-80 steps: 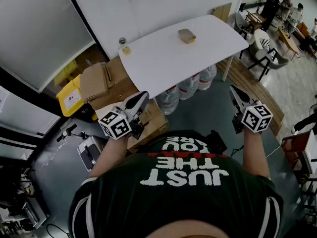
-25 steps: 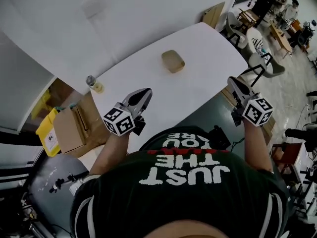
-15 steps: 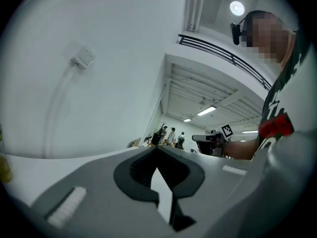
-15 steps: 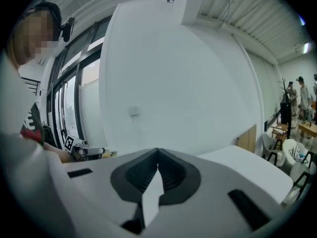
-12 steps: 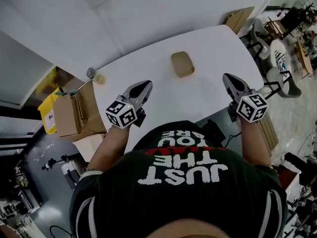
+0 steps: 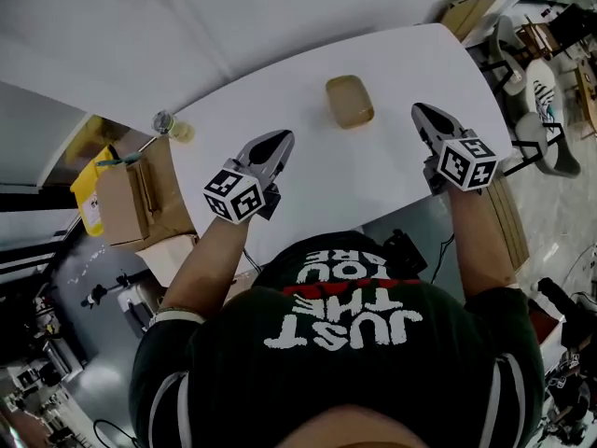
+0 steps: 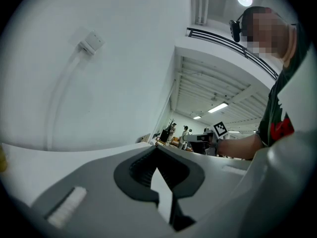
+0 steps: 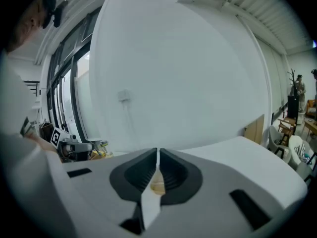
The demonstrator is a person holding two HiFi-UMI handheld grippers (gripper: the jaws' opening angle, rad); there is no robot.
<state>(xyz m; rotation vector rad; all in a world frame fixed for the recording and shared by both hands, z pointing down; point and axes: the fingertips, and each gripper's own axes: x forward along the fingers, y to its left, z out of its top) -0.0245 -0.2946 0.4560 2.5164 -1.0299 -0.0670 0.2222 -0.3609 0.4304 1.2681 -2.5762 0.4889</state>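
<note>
Table [image 6: 308,166]: white, smooth, rounded corners, largest thing in the head view, set against a white wall. Change since a few seconds ago: both grippers hung short of the table's near edge, over floor and boxes. Now both sit above the tabletop, so the person has stepped in and the dish is within closer reach.

Cardboard boxes [image 6: 126,199], brown and flat-sided, stand off the table's left end, with a yellow bin [image 6: 84,205] beyond them.

Left gripper [image 6: 273,144]: grey pointed nose, marker cube behind it, above the table's near-left part. Its own view shows the ribbed dark pads pressed together at the tip, nothing between them [image 7: 157,150].

Right gripper [image 6: 422,115]: same build, above the table's near-right part. Jaws are closed to a hairline slit and empty [image 8: 158,151].

Dish [image 6: 350,101]: tan, oblong, rounded corners with a shallow rim, matte. Probably plastic or card, too small to be sure. It lies on the table's far middle, between the two grippers and apart from both. A tan sliver [image 8: 157,186] shows low through the right slit, beyond the jaws, not gripped.

Jar [image 6: 165,121]: small, clear, round, at the table's far-left corner, with a yellowish bit [image 6: 182,133] just beside it.
</note>
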